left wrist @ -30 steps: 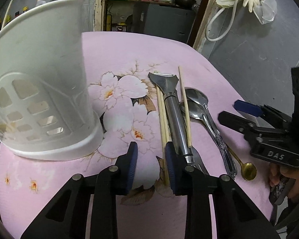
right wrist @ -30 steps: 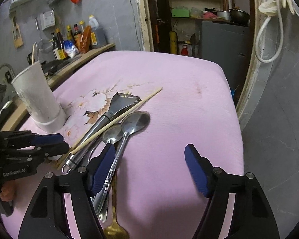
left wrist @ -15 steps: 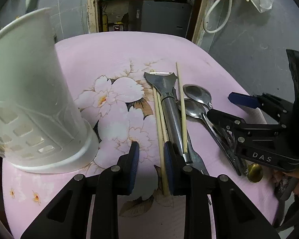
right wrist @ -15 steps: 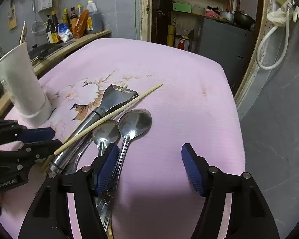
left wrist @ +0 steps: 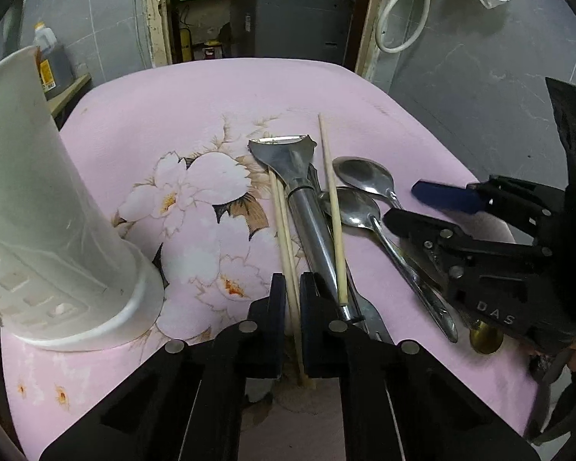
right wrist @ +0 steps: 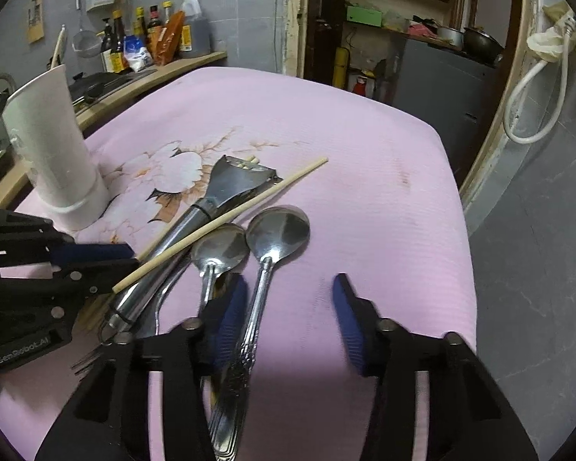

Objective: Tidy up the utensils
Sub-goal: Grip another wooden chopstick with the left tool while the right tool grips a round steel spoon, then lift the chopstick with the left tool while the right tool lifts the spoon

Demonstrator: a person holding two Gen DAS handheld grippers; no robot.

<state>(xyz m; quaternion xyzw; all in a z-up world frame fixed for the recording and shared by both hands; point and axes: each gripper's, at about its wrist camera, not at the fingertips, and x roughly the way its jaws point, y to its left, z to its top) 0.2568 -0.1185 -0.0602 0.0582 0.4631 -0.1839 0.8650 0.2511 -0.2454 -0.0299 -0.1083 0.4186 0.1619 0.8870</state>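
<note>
The left claw is pinched narrow around a pair of chopsticks lying on the pink desk beside the white utensil holder. The right claw gapes wide, straddling a spoon's handle.

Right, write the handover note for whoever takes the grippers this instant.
Left gripper: shut on two chopsticks, low over the pink cloth, not lifted.
Right gripper: open, straddling the patterned spoon handle; nothing held.
White holder stands upright at left; whether it holds anything cannot be seen.
On the cloth: peeler, third chopstick lying across it, plain spoon, a small gold spoon near the front edge.
Done: chopsticks gripped. Left: carry every utensil into the holder.
</note>
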